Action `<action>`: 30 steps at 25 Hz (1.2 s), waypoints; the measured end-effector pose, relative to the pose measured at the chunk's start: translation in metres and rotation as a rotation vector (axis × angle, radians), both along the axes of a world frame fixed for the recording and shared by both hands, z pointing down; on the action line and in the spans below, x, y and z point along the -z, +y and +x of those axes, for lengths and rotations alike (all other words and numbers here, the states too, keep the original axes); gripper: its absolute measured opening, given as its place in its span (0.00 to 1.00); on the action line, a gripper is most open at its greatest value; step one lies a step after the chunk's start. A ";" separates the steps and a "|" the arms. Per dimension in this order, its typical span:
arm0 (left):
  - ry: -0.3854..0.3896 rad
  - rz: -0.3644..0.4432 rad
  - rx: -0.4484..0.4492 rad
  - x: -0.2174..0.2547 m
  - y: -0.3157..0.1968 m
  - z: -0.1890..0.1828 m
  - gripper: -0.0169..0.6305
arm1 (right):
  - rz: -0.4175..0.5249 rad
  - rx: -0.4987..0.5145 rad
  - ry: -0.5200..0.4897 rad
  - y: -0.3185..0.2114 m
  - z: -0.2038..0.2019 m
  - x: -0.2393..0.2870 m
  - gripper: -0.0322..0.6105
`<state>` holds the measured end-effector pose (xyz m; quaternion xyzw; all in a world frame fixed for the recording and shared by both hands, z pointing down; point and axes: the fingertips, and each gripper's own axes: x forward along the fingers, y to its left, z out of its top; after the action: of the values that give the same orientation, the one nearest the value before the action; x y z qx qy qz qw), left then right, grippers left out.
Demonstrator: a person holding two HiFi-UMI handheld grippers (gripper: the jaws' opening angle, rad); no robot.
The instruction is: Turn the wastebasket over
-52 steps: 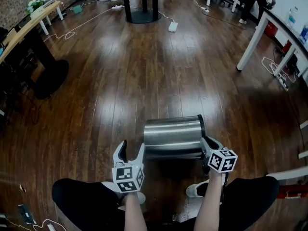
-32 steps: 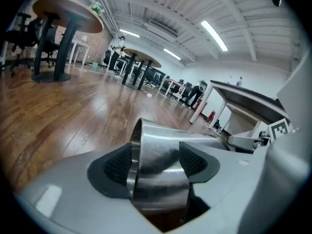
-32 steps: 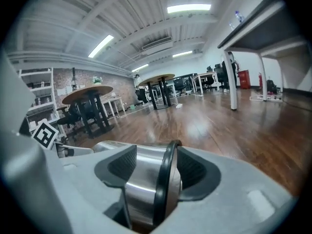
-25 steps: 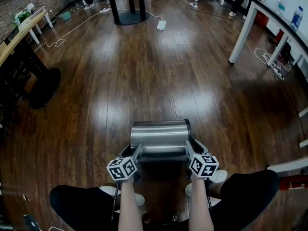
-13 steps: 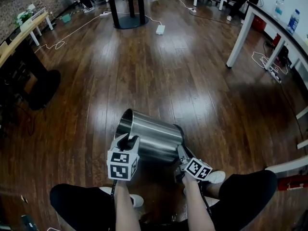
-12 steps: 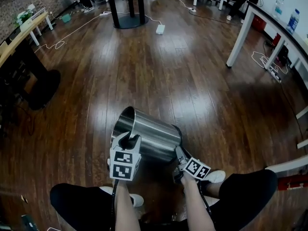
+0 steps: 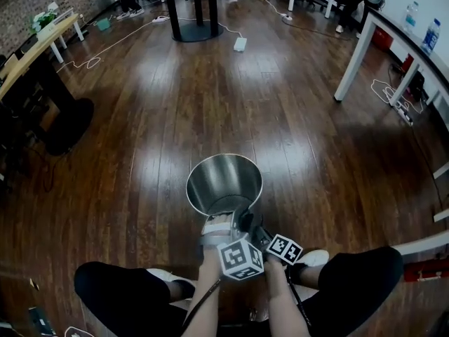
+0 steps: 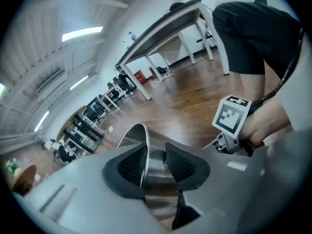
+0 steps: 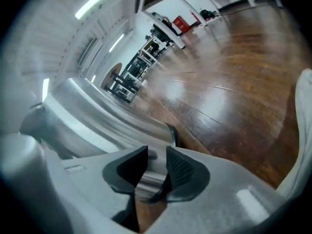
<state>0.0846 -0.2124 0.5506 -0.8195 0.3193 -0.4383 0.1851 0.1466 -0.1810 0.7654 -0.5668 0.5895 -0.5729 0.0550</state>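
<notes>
Pinching the bin (image 7: 224,180) at two places, I hold it nearly upright over the floor (image 7: 210,97) just ahead of my knees, its open mouth facing up at me. My left gripper (image 8: 156,162) is closing, its pads already on the thin steel rim. My right gripper (image 9: 156,167) is clamped narrow on the bottom edge. The turn looks all but done. What's left, I judge, is seating the base flat and letting go.
</notes>
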 end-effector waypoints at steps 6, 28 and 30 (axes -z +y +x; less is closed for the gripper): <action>0.003 0.053 -0.035 -0.022 0.044 0.004 0.22 | 0.031 0.049 0.131 -0.001 0.026 0.011 0.21; 0.680 0.039 0.323 0.071 0.059 -0.057 0.34 | 0.639 0.185 0.503 -0.011 0.025 0.261 0.21; 0.797 0.107 0.383 0.106 0.066 -0.081 0.36 | 0.720 0.222 0.561 0.006 0.012 0.296 0.22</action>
<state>0.0033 -0.1459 0.4447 -0.8398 0.5340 -0.0974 0.0055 0.1581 -0.1746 0.4696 -0.5779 0.8001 -0.1590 0.0252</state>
